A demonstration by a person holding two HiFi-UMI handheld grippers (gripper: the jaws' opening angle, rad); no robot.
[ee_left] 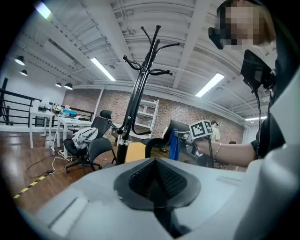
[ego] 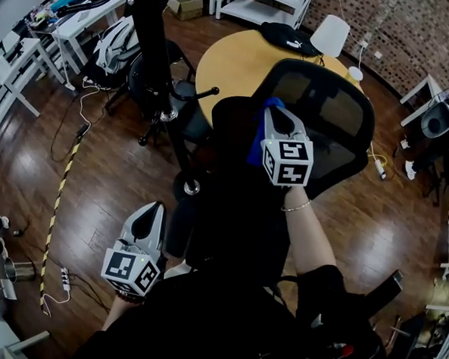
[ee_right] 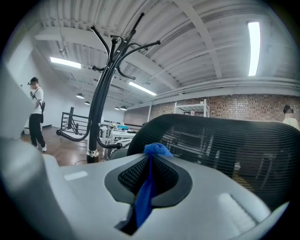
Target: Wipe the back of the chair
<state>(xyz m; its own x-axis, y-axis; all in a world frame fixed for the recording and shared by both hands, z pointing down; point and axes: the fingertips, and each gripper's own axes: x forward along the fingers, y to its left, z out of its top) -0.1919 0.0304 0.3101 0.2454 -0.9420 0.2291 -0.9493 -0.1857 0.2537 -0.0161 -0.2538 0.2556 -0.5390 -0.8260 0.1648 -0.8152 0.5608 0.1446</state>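
Note:
The black mesh chair back (ego: 331, 117) stands in front of me and fills the right half of the right gripper view (ee_right: 225, 140). My right gripper (ego: 274, 113) is at the back's left edge, shut on a blue cloth (ego: 257, 143). The cloth's bunched end (ee_right: 157, 150) sticks out past the jaws (ee_right: 151, 159) and lies against the mesh. My left gripper (ego: 154, 209) hangs low at the left, apart from the chair. Its jaws (ee_left: 157, 164) are shut with nothing between them. The left gripper view also catches the blue cloth (ee_left: 174, 145) and the right gripper's marker cube (ee_left: 201, 129).
A black coat stand (ego: 153, 49) rises just left of the chair. A round wooden table (ego: 232, 58) lies behind it, with a white lamp (ego: 330, 33). Another office chair draped with clothes (ego: 115, 47) is at the back left. A person (ee_right: 35, 117) stands far off.

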